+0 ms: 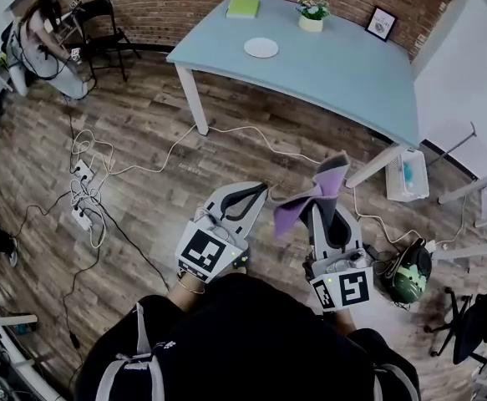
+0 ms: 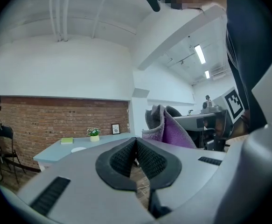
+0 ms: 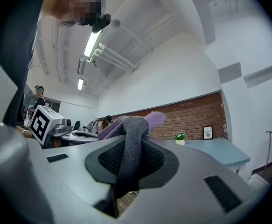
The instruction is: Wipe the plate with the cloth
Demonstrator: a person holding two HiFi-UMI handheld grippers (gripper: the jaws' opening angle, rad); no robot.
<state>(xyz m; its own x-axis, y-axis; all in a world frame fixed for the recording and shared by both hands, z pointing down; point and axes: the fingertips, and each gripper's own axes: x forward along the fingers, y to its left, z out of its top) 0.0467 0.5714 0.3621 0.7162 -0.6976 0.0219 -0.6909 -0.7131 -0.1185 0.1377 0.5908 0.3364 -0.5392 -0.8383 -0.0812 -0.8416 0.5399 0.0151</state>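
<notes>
folded purple-and-grey cloth (image 1: 297, 209) held in the right gripper (image 1: 330, 205), over the brown wood floor (image 1: 143, 132)
its jaws are clamped on the cloth; the left gripper (image 1: 256, 192) beside it is closed on nothing. the round white plate (image 1: 261, 48) lies on the pale blue table (image 1: 343, 69), well apart from both.

The cloth (image 1: 297, 210) in the right gripper (image 1: 328, 195) is purple and grey; well ahead of it, a white plate (image 1: 261, 48) on a pale blue table (image 1: 352, 73).
</notes>
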